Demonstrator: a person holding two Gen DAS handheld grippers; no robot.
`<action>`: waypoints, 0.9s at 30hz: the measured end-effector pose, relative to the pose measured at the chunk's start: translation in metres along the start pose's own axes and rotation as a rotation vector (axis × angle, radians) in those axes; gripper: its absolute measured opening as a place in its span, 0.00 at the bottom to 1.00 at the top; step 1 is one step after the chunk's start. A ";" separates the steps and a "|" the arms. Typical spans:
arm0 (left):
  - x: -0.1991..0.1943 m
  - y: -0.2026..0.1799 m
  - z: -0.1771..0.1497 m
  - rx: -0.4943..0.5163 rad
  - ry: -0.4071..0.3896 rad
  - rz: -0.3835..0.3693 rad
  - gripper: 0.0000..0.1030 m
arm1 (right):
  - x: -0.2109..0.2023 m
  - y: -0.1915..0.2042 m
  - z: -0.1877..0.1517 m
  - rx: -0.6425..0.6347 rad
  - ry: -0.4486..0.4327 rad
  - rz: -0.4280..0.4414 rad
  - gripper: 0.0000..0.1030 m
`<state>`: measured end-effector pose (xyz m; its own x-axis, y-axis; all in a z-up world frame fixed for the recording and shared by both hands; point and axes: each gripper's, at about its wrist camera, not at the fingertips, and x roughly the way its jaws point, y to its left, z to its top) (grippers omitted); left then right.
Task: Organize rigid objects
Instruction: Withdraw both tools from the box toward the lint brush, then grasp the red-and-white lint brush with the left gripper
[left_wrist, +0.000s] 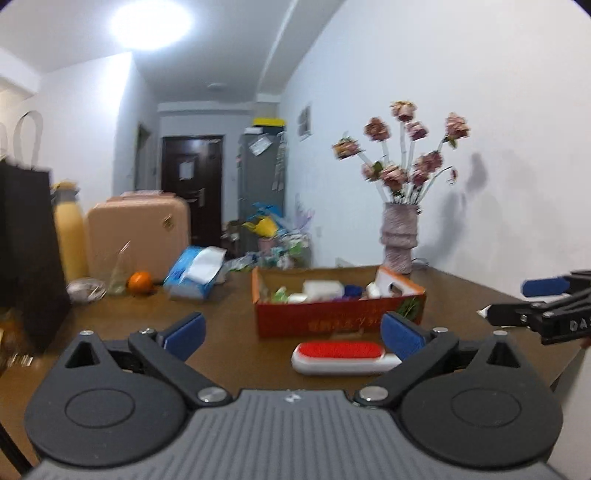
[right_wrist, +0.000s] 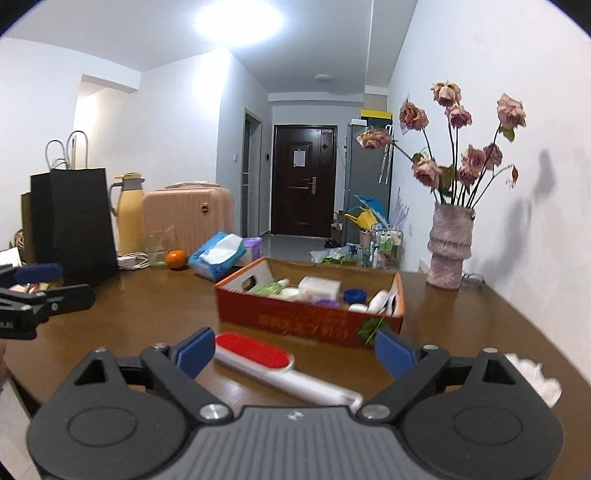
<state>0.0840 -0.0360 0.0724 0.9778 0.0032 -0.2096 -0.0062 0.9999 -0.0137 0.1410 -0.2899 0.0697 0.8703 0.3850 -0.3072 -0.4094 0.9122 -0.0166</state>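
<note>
One brush (right_wrist: 275, 363), one box (right_wrist: 306, 319), one orange (right_wrist: 176, 259).

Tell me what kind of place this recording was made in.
Most likely a lived-in apartment, at a wooden dining table against a wall. Signs: a dark entrance door down a short hallway, a pink suitcase beside the table, and a vase of dried roses among household clutter.
</note>
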 end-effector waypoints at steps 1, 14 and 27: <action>-0.003 0.001 -0.007 -0.006 0.014 0.010 1.00 | -0.003 0.005 -0.008 0.010 0.000 -0.007 0.91; 0.010 0.019 -0.031 -0.099 0.138 -0.036 1.00 | -0.014 0.017 -0.050 0.075 0.030 -0.030 0.89; 0.130 0.016 -0.024 -0.099 0.279 -0.090 0.78 | 0.083 -0.081 -0.056 0.433 0.137 -0.043 0.40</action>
<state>0.2061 -0.0195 0.0218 0.8801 -0.1033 -0.4635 0.0441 0.9896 -0.1368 0.2307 -0.3399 -0.0078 0.8282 0.3495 -0.4382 -0.1957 0.9129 0.3583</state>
